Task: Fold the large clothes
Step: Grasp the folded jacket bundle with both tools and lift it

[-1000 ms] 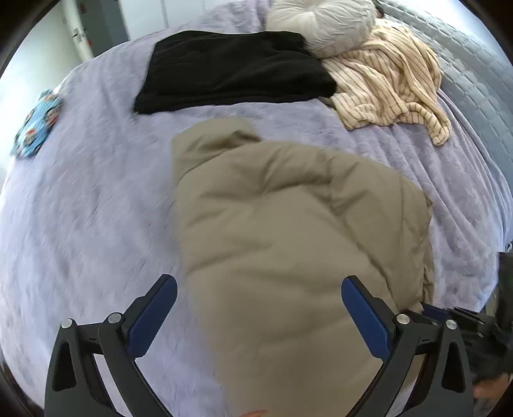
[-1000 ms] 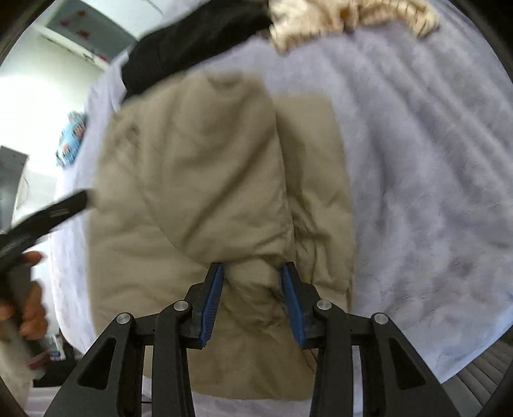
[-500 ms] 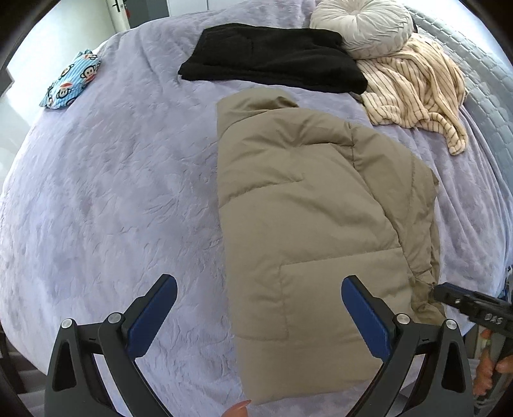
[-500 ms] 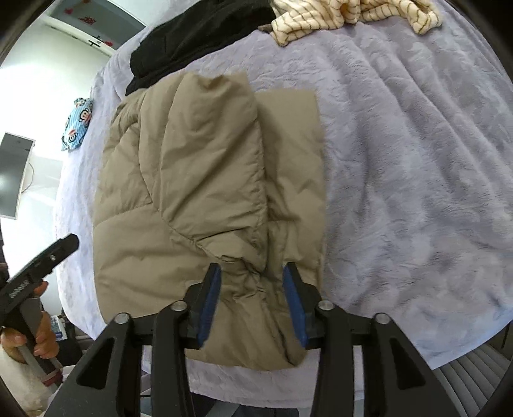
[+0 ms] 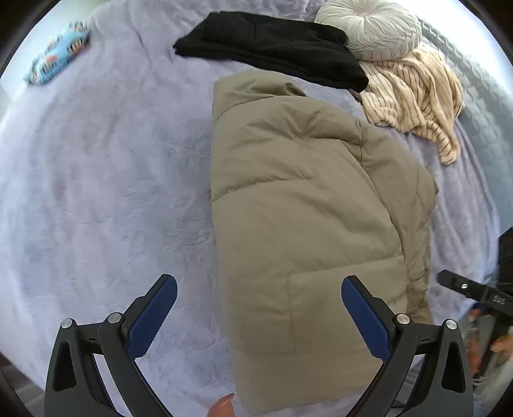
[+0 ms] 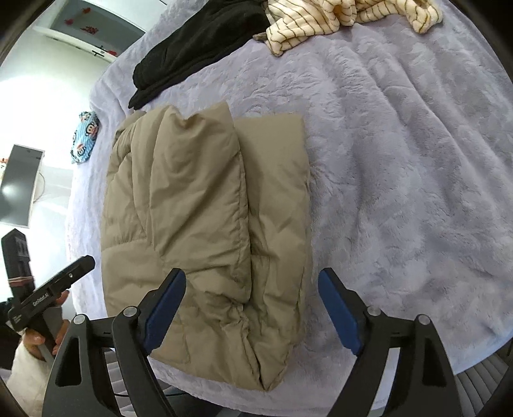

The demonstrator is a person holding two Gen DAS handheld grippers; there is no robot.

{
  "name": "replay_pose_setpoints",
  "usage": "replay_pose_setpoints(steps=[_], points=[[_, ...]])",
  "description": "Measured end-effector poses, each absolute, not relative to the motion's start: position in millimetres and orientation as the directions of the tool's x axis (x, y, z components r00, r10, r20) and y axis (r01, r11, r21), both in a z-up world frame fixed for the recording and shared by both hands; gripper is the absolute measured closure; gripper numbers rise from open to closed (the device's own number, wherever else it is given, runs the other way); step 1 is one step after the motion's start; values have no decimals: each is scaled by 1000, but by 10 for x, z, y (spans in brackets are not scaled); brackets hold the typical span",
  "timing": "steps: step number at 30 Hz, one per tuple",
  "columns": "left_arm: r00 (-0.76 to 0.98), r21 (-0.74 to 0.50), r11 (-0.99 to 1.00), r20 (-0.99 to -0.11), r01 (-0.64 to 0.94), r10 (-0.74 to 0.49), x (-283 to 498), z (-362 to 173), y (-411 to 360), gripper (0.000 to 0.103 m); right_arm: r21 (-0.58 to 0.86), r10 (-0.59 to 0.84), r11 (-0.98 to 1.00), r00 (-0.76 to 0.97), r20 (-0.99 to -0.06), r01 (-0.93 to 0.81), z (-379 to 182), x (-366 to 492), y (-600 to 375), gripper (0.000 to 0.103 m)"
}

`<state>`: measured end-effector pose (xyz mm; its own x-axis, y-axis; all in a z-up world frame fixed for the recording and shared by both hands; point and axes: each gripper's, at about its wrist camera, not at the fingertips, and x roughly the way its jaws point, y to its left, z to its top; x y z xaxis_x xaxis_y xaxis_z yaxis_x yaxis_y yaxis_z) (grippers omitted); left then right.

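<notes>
A tan puffer jacket [image 5: 298,221] lies folded lengthwise on the lilac bed cover [image 5: 105,179], its sleeve laid over the body [image 6: 192,205]. My left gripper [image 5: 256,314] hangs open above the jacket's near left part, with nothing between its blue pads. My right gripper [image 6: 250,308] is above the jacket's near hem; its jaws are opening and the pads stand clear of the cloth beneath them. The right gripper's tip [image 5: 465,288] shows at the right edge of the left wrist view, and the left gripper [image 6: 54,288] with its hand shows at the left of the right wrist view.
A folded black garment [image 5: 272,48] lies at the far side, next to a cream striped garment [image 5: 413,96] and a round pale cushion [image 5: 368,29]. A small blue patterned item [image 5: 57,61] sits at the far left. The bed's near edge [image 6: 352,407] runs under my right gripper.
My right gripper's jaws have spread wide and let go of the jacket's hem, drawing back a little. The left gripper has shifted so the jacket sits more to its right.
</notes>
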<state>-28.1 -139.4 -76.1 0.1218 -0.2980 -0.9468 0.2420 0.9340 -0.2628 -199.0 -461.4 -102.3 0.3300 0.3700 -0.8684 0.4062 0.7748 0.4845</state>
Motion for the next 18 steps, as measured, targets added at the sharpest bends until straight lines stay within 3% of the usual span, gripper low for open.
replay_pose_setpoints(steps=[6,10,18], points=[[5,-459,866,-883,199,-470,-16,-1032,-1223,0,563,451,715,341,-825,416,-1195,-1897,-4781,14],[-83,-607,783,-794,135,-602,167,-1296,-1123,0,573,481,714,313,-819,402,-1359,-1820,-4841,14],[-157,-703,703,-710,106,-687,343,-1715,-1243,0,633,585,687,246,-773,357,-1747,-1620,-4878,13]])
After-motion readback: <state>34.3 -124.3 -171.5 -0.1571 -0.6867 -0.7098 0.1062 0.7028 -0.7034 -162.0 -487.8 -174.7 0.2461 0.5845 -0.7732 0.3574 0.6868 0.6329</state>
